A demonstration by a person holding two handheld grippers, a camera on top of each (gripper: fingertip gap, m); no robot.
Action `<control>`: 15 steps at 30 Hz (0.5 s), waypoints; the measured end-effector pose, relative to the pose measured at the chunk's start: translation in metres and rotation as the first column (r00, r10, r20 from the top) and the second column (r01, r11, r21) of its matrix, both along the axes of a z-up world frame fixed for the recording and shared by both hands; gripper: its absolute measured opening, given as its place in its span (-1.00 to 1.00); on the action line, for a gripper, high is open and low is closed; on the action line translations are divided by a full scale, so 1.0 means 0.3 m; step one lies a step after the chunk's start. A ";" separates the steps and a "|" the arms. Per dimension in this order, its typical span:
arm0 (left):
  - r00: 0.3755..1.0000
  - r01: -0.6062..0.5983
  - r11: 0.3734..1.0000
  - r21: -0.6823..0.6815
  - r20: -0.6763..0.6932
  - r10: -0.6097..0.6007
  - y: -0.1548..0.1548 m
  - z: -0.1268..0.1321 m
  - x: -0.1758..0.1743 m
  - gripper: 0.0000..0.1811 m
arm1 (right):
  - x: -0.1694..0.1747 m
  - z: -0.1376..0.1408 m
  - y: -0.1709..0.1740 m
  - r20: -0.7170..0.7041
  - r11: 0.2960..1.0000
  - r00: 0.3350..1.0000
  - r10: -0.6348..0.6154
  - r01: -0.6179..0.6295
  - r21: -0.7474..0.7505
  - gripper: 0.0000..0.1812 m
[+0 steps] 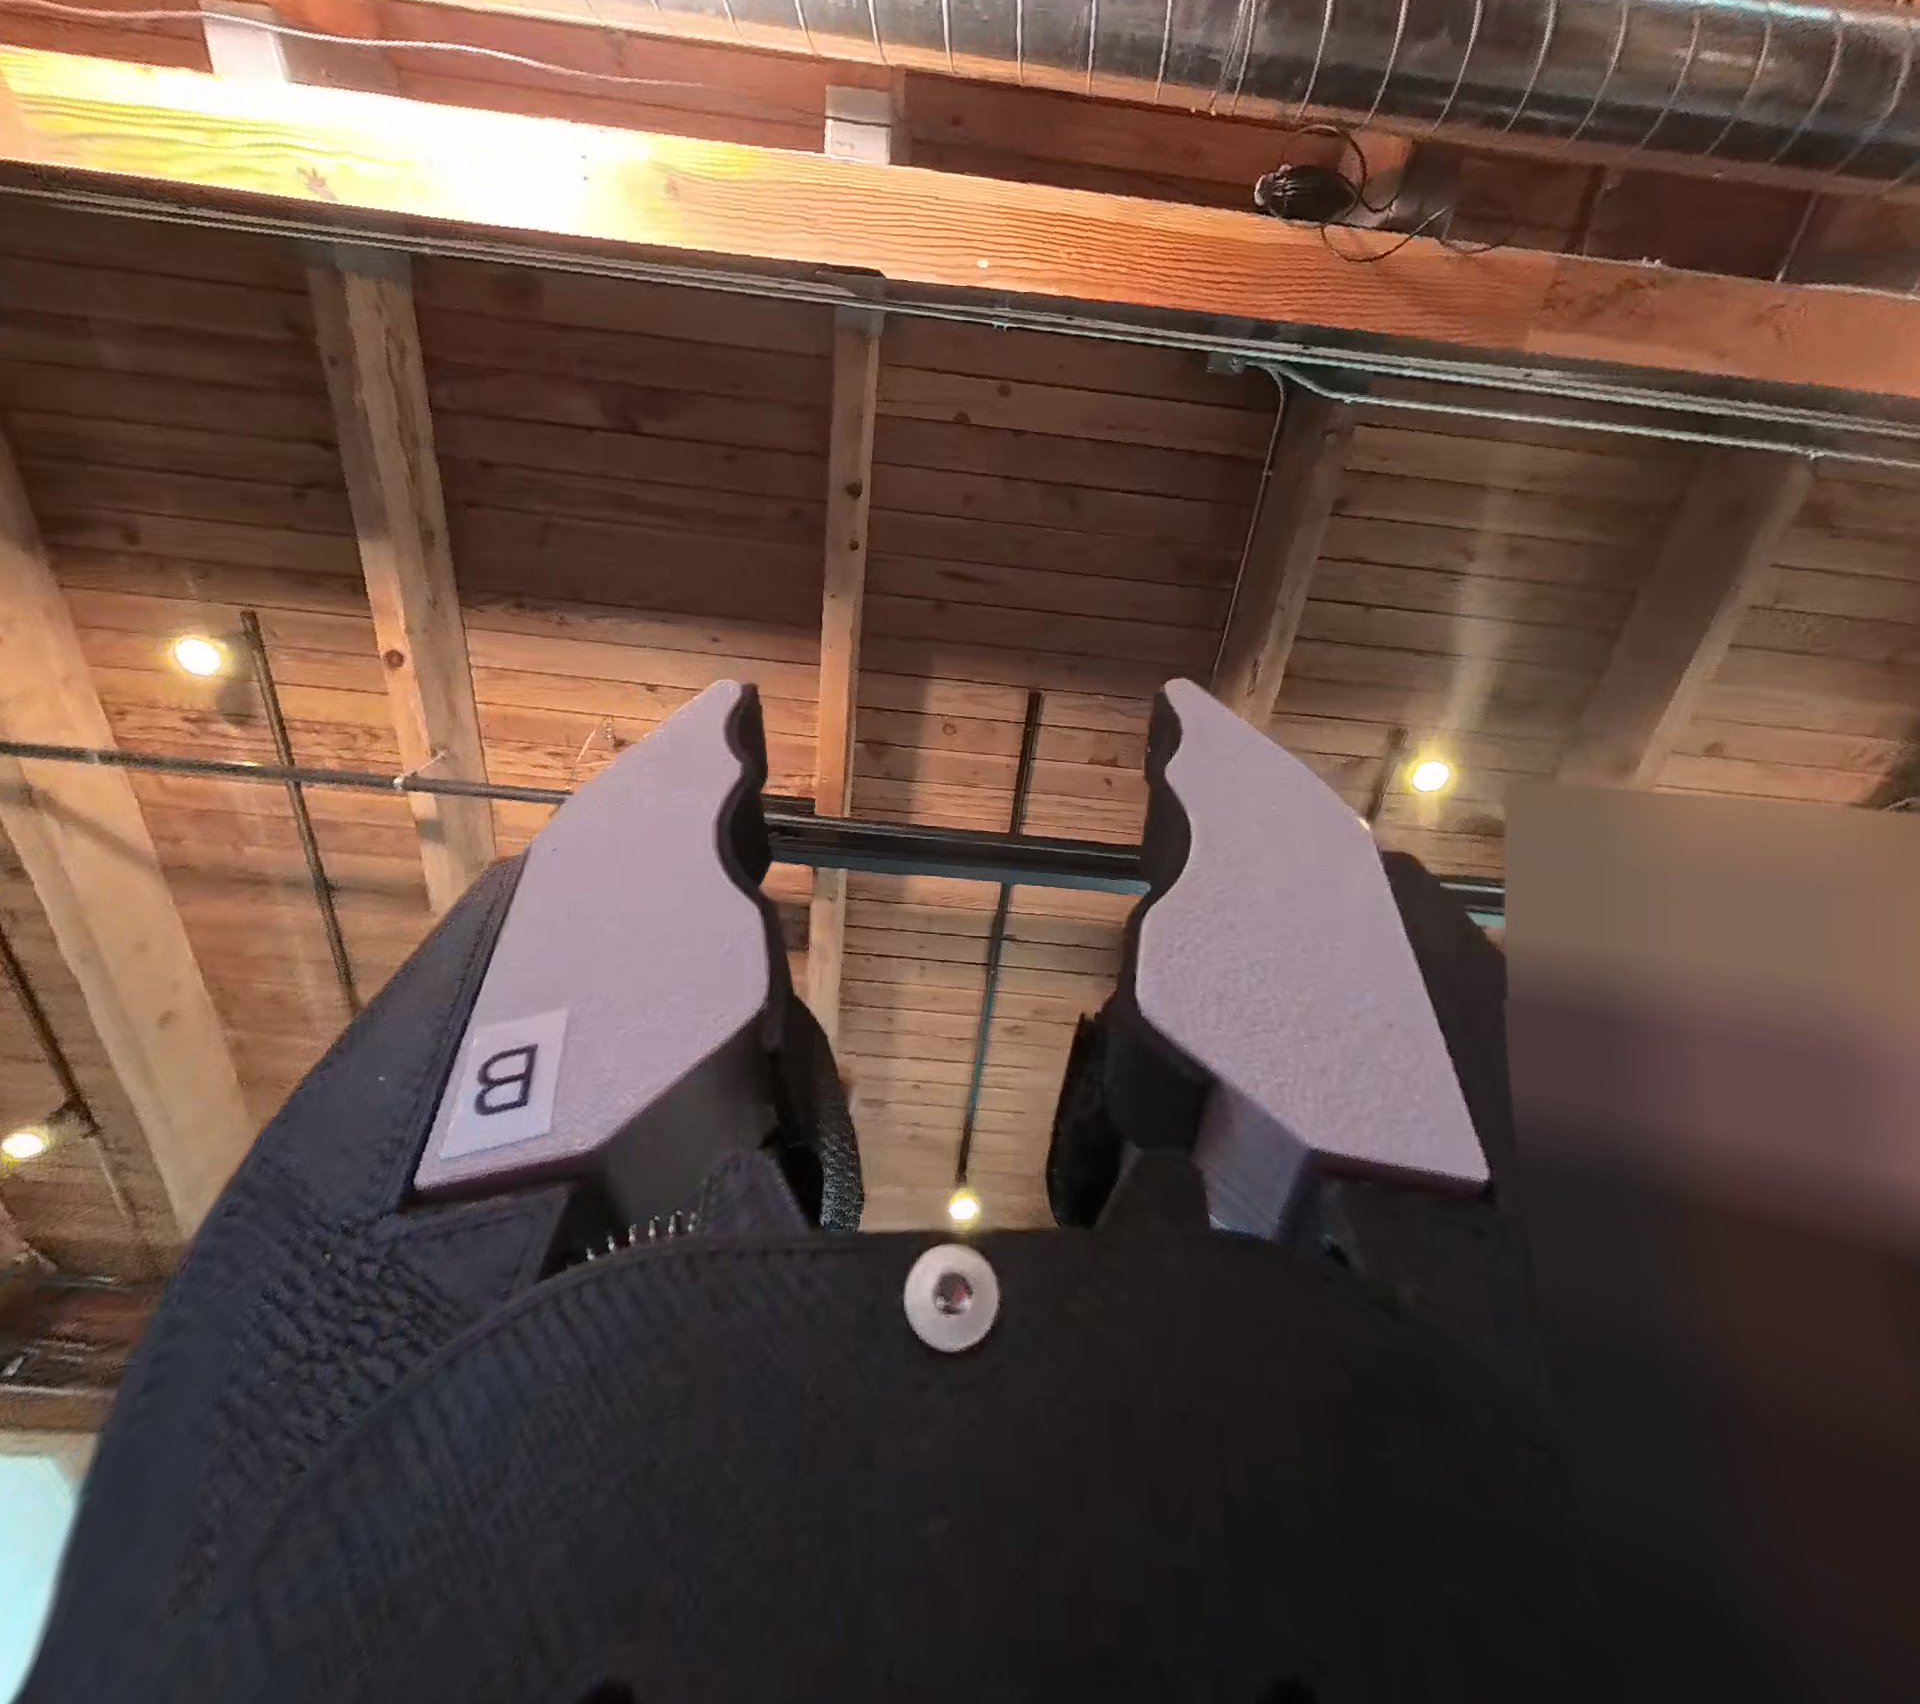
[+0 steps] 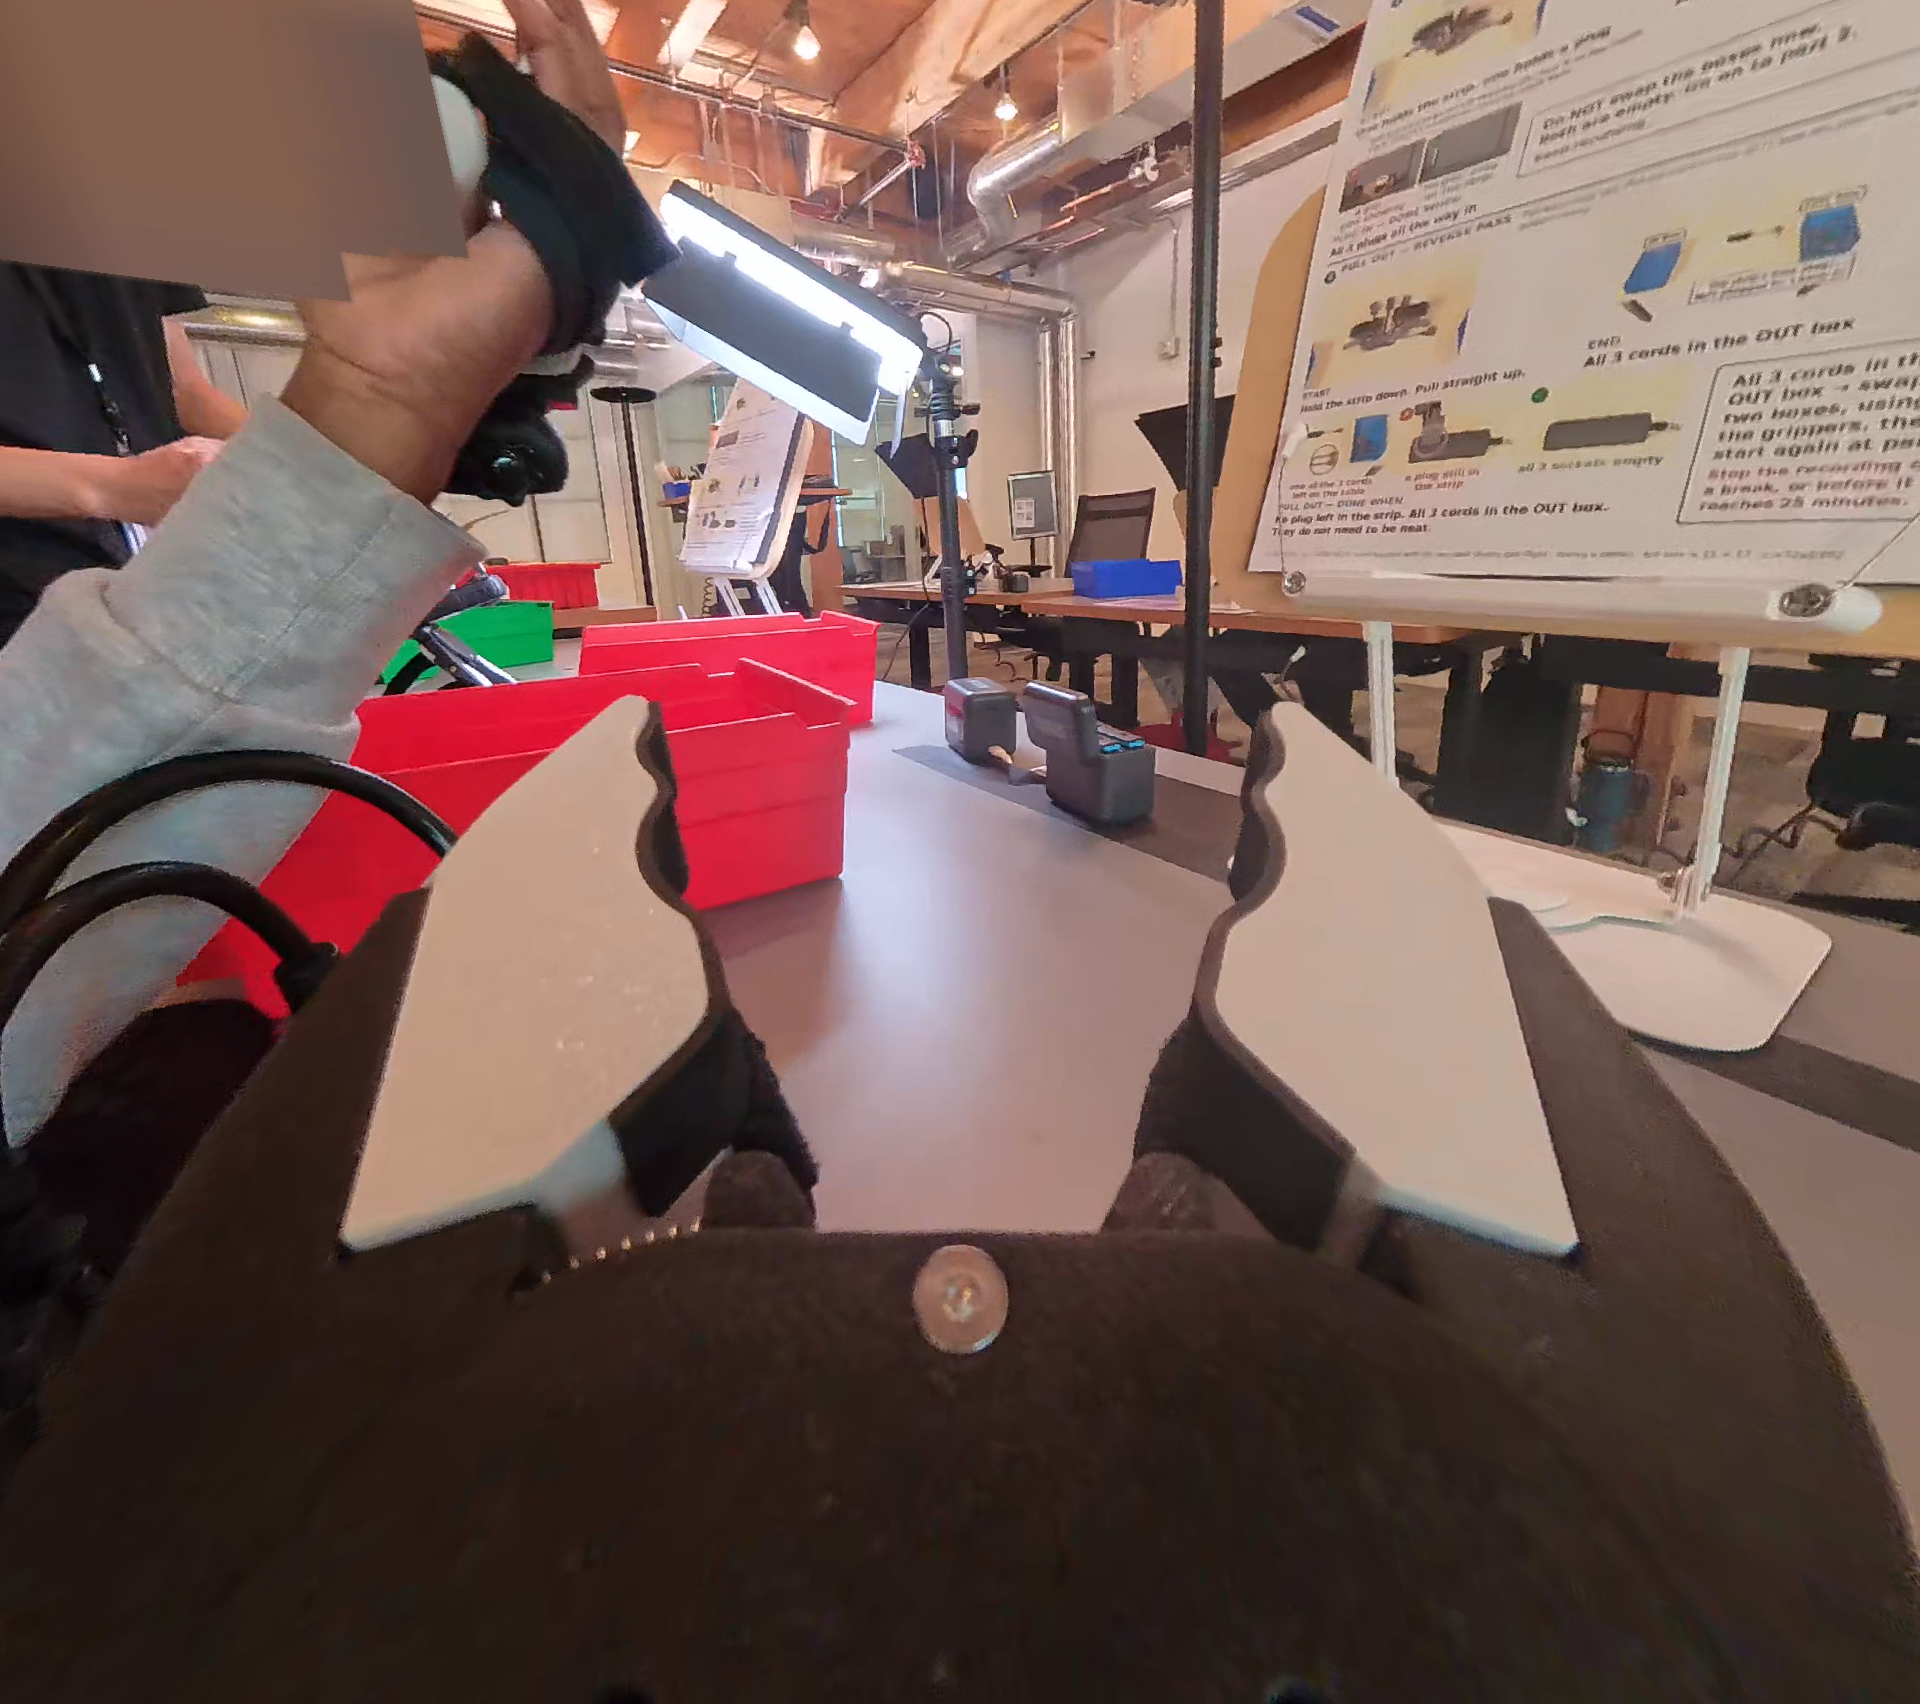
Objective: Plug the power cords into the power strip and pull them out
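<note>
Left wrist view: left gripper (image 1: pixel 956 807) pointed at ceiling, fingers apart, empty. Right gripper (image 2: pixel 956 833) apart, empty; black cord (image 2: pixel 208 781) seen leftward, nearer.

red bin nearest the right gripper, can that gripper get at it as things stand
Probably yes. The right gripper is open and empty, low over the table, and the red bin sits just ahead on its left with bare tabletop between. Only the black cables and a grey sleeve crowd its left.
</note>
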State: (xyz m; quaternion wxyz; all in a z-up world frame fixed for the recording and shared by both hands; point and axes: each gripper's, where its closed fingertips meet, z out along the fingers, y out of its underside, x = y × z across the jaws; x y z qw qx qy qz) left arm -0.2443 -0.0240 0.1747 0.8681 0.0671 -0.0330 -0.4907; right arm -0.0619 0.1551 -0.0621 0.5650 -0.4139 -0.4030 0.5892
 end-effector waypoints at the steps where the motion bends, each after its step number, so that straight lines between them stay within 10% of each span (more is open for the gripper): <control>1: 1.000 -0.019 1.000 -0.023 0.000 0.019 0.013 -0.004 0.001 -0.23 | 0.005 0.005 -0.001 -0.009 1.000 1.000 -0.001 0.001 0.004 0.14; 15: 0.955 -0.291 0.940 -0.176 -0.111 0.275 0.051 -0.055 0.038 -0.23 | 0.121 0.073 -0.006 -0.272 0.986 0.957 0.104 -0.134 -0.095 -0.02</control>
